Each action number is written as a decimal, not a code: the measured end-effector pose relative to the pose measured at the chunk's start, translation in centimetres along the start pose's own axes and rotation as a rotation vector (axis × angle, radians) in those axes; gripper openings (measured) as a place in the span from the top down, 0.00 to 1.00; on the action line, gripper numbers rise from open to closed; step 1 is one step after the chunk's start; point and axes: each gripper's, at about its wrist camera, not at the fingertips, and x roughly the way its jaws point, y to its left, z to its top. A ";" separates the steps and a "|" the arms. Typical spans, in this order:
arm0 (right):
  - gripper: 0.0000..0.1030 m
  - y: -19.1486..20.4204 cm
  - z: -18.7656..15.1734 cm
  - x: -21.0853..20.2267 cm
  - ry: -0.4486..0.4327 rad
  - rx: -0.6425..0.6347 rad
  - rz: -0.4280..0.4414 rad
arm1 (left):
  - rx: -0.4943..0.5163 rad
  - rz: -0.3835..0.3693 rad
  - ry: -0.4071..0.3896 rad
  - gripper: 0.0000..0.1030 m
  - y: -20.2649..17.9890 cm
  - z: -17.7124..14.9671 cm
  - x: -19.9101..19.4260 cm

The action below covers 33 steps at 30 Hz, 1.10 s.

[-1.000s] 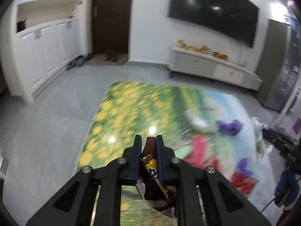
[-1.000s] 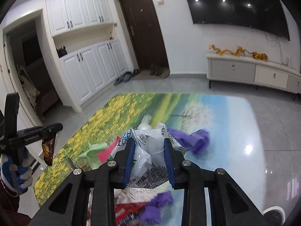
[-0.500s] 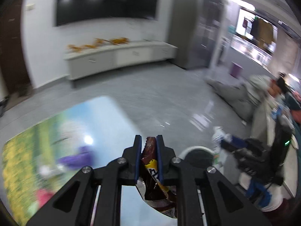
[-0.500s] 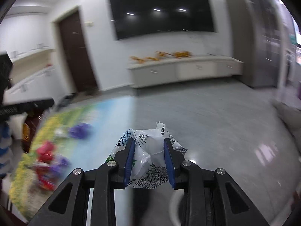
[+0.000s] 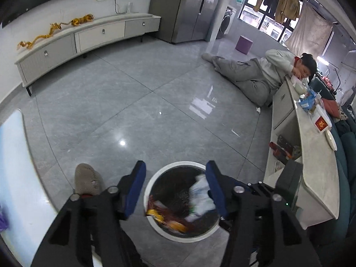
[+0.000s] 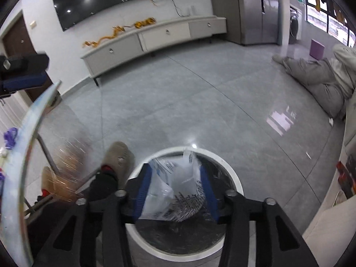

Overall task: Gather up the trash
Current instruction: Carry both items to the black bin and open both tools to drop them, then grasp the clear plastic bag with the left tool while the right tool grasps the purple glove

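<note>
A round white-rimmed trash bin [image 5: 155,179] stands on the grey floor; it also shows in the right wrist view [image 6: 231,174]. My left gripper [image 5: 175,188] is open above the bin. A brown and yellow snack wrapper [image 5: 165,217] and a white plastic bag [image 5: 200,197] lie blurred inside the bin. My right gripper [image 6: 175,192] is open over the bin, and the white printed plastic bag [image 6: 173,189] sits loose between its fingers.
The table edge [image 5: 15,169] with a landscape print is at the left, with purple trash [image 6: 10,136] on it. My slippered foot [image 5: 87,179] is beside the bin. A person [image 5: 262,73] lies on the floor by a long counter [image 5: 311,155]. A TV cabinet [image 5: 77,42] lines the far wall.
Both grippers swung from the table to above the bin and opened. The snack wrapper left the left gripper and lies in the bin. The bag is loose between the right fingers.
</note>
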 end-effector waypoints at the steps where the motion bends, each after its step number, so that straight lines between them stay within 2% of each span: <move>1: 0.46 -0.1 0.2 0.3 0.006 0.004 -0.010 | -0.008 -0.020 0.006 0.47 0.3 0.0 0.2; 5: 0.40 -0.8 -0.6 0.5 0.018 0.024 -0.029 | 0.010 -0.009 -0.024 0.47 0.2 -0.3 -0.9; 9: 0.31 -0.3 -0.8 -0.7 0.004 0.021 -0.042 | 0.029 0.037 -0.085 0.47 0.9 -1.1 -4.4; 10: 0.27 0.0 -0.7 -1.4 -0.007 0.023 -0.040 | 0.027 0.061 -0.110 0.47 1.3 -1.5 -5.4; 12: 0.25 0.6 -0.1 -2.7 -0.036 0.027 -0.024 | 0.011 0.083 -0.156 0.47 1.9 -2.1 -7.4; 14: 0.20 2.0 0.5 -5.1 -0.093 0.008 -0.002 | -0.003 0.108 -0.211 0.47 2.9 -2.9 -10.2; 16: 0.04 3.5 1.1 -7.3 -0.150 -0.013 0.010 | -0.006 0.139 -0.270 0.47 4.0 -4.1 -13.5; 17: 0.01 4.4 1.5 -8.6 -0.182 -0.026 0.027 | -0.007 0.145 -0.282 0.47 4.5 -4.7 -14.8; 21: 0.00 8.8 2.8 -13.6 -0.294 -0.083 0.116 | -0.020 0.182 -0.318 0.46 7.3 -8.0 -20.0; 23: 0.00 11.1 3.4 -15.4 -0.334 -0.122 0.152 | -0.048 0.227 -0.343 0.42 9.1 -10.0 -22.3; 26: 0.00 14.6 3.8 -17.7 -0.383 -0.188 0.219 | -0.121 0.278 -0.363 0.41 12.9 -13.3 -25.8; 29: 0.00 17.6 4.0 -18.5 -0.391 -0.244 0.259 | -0.193 0.335 -0.365 0.41 16.5 -16.3 -28.0; 31: 0.00 19.9 4.0 -18.4 -0.365 -0.283 0.301 | -0.248 0.383 -0.352 0.41 19.7 -17.9 -29.1; 33: 0.00 22.3 3.8 -17.8 -0.322 -0.321 0.325 | -0.292 0.398 -0.330 0.41 22.3 -18.9 -29.8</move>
